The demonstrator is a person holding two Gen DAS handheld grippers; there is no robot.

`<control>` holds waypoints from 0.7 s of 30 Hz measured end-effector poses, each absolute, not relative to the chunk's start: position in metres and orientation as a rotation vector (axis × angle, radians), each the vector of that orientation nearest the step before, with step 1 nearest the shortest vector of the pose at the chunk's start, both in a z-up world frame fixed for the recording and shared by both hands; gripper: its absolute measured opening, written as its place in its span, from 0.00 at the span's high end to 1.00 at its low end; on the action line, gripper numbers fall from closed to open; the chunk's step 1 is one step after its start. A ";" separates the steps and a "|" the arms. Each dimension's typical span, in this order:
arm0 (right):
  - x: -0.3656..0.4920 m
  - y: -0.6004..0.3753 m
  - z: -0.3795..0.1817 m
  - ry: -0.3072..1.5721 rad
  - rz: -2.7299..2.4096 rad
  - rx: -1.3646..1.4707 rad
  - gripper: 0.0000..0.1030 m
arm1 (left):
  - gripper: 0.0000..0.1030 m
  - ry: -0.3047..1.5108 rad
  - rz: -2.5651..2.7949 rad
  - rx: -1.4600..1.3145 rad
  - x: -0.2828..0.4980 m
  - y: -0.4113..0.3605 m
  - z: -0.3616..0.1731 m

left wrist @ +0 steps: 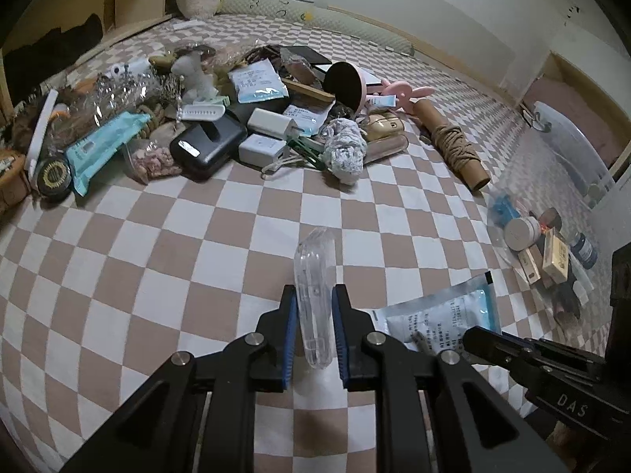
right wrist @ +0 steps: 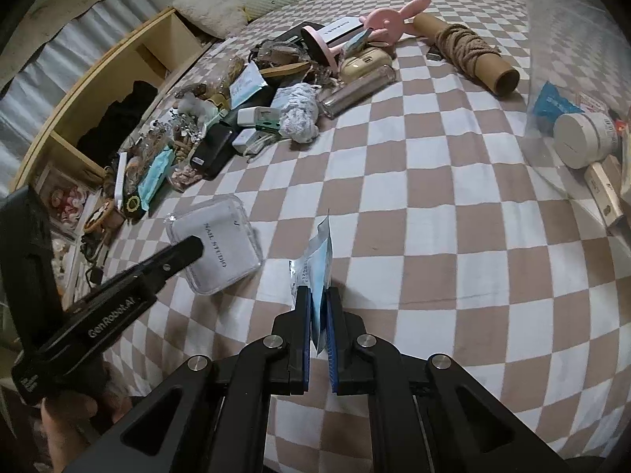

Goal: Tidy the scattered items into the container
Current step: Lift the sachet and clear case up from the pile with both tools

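My left gripper (left wrist: pixel 313 291) is shut on a clear plastic nail case (left wrist: pixel 313 295), held edge-on above the checkered bedspread. In the right wrist view the same case (right wrist: pixel 221 244), printed "NAIL STUDIO", sits in the left gripper (right wrist: pixel 193 244) at the left. My right gripper (right wrist: pixel 318 289) is shut on a white-and-blue sachet (right wrist: pixel 320 264), also edge-on. From the left wrist that sachet (left wrist: pixel 437 315) and the right gripper (left wrist: pixel 473 341) appear at the lower right. A clear container (left wrist: pixel 568 149) (right wrist: pixel 552 59) on the right holds a white jar (right wrist: pixel 583 138), small boxes and a bottle.
A heap of scattered items (left wrist: pixel 236 118) (right wrist: pixel 256 110) lies at the far side of the bed: chargers, a black case, sachets, a pink mirror, yarn. A cardboard tube wound with cord (left wrist: pixel 453 146) (right wrist: pixel 469 51) lies between the heap and the container. A wooden shelf (right wrist: pixel 118 90) stands at the left.
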State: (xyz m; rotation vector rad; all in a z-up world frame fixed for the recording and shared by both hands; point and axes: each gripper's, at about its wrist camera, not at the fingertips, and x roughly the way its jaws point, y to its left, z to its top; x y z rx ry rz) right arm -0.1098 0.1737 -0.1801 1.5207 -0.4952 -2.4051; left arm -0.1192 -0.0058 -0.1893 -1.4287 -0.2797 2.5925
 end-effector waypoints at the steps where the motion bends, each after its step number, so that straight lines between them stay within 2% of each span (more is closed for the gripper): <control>1: -0.111 0.173 -0.180 -0.503 -2.396 1.520 0.93 | 0.83 -0.285 2.585 -1.433 -0.120 -0.005 -0.191; 21: -0.126 0.164 -0.187 -0.697 -2.270 1.513 0.92 | 0.85 -0.244 2.545 -1.440 -0.119 0.003 -0.196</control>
